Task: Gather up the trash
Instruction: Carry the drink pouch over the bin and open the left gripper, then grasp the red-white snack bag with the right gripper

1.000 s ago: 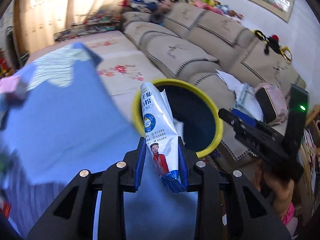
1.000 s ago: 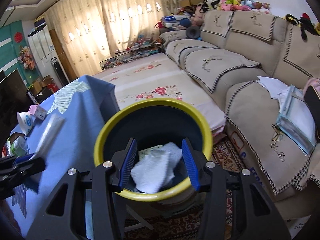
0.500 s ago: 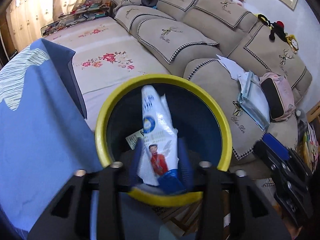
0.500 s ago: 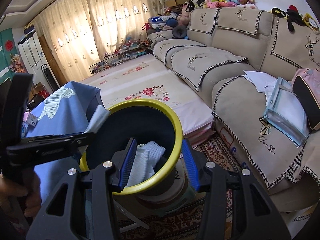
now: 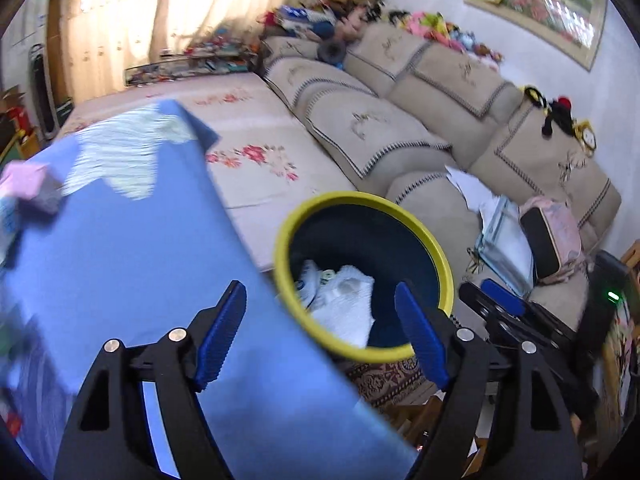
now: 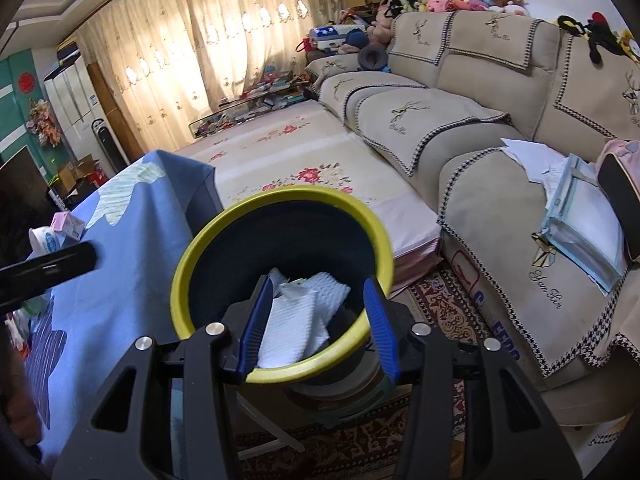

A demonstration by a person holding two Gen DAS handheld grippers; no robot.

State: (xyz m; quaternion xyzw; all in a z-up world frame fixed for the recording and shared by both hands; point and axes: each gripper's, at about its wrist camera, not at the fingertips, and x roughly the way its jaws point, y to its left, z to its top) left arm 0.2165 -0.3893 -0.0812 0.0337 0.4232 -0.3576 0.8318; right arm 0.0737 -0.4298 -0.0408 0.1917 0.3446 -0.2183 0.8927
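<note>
"Yan Xin" script on sofa cover point(image 6: 546, 280), other lettering unreadable

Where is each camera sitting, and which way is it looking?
Left wrist: sits on the open left gripper, above the blue tablecloth, facing the yellow-rimmed bin; the right gripper shows beside it.
Right wrist: sits on the open right gripper, looking down into the bin; a black part of the left gripper shows.
Both see the bin, white paper, tablecloth and sofa.

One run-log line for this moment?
left tongs: open, empty | right tongs: open, empty | trash bin: holds paper towel, wrapper
</note>
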